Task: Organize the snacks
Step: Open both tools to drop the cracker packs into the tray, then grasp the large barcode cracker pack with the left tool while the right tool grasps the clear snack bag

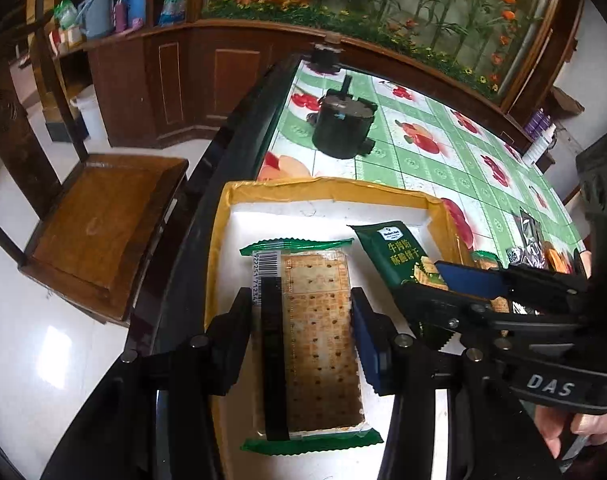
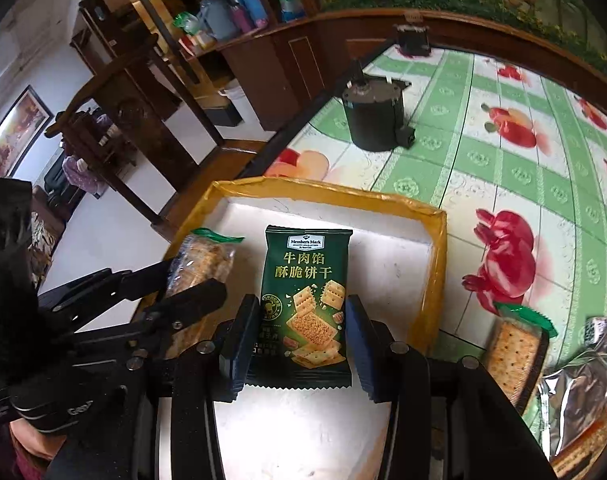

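While both packets sit over the white tray (image 1: pixel 383 210), I hold one in each gripper.

My left gripper (image 1: pixel 301 334) has its fingers clenched on the clear cracker packet (image 1: pixel 311 344), lengthwise above the tray's left side. My right gripper (image 2: pixel 293 344) grasps the dark green biscuit packet (image 2: pixel 305 300) by its sides, just beside the first. More snacks (image 2: pixel 515 356) lie on the bench (image 2: pixel 503 152) to the right.

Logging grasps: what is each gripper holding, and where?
Left gripper: cracker pack, across its long sides. Right gripper: green packet, by its lower side edges.
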The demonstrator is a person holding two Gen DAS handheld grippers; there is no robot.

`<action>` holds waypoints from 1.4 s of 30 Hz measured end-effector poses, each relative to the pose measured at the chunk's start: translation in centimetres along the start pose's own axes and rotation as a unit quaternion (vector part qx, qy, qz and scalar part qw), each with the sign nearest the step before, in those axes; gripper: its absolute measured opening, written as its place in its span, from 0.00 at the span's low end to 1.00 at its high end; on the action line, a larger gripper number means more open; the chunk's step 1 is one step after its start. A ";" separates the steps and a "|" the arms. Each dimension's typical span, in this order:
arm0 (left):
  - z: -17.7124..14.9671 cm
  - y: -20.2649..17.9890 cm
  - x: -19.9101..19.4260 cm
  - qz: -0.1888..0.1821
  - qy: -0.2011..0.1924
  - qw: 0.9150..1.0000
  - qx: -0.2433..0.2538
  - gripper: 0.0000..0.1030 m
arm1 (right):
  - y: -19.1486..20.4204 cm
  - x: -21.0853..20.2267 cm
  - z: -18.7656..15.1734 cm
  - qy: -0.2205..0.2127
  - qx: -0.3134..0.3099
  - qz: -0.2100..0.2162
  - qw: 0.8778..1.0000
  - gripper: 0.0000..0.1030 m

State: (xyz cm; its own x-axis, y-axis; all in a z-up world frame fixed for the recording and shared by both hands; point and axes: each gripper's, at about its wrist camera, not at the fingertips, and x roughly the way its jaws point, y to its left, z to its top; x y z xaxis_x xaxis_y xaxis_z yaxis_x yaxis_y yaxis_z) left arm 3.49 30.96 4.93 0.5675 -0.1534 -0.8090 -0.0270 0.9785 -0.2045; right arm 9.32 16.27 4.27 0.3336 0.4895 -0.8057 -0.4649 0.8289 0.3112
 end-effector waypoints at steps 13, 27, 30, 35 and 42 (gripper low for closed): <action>-1.6 -1.0 -3.8 -0.043 -0.037 0.998 -0.024 0.61 | -1.1 -6.0 -2.8 -0.045 0.017 0.070 0.996 0.49; -8.3 -16.4 -6.4 -0.137 -0.056 0.986 0.079 0.73 | -17.7 -20.6 -19.2 -0.197 0.175 0.048 0.963 0.61; -8.7 -19.9 -4.8 -0.127 -0.036 0.986 0.106 0.74 | -21.1 -21.6 -21.5 -0.210 0.209 0.012 0.955 0.61; -8.5 -24.9 -1.6 -0.095 -0.002 0.984 0.152 0.82 | -24.9 -22.5 -24.1 -0.244 0.235 0.011 0.941 0.61; -7.8 -28.9 3.4 -0.035 0.032 0.978 0.205 0.83 | -27.8 -24.4 -25.3 -0.264 0.264 0.016 0.927 0.61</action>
State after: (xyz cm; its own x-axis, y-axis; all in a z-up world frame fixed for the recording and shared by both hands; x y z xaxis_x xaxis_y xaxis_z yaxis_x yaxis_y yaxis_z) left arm -0.24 1.07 3.78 0.5027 -0.2177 -0.8366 0.3500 0.9362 -0.0334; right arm -6.66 -25.54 2.48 0.7472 0.4646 -0.4752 -0.0610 0.7600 0.6471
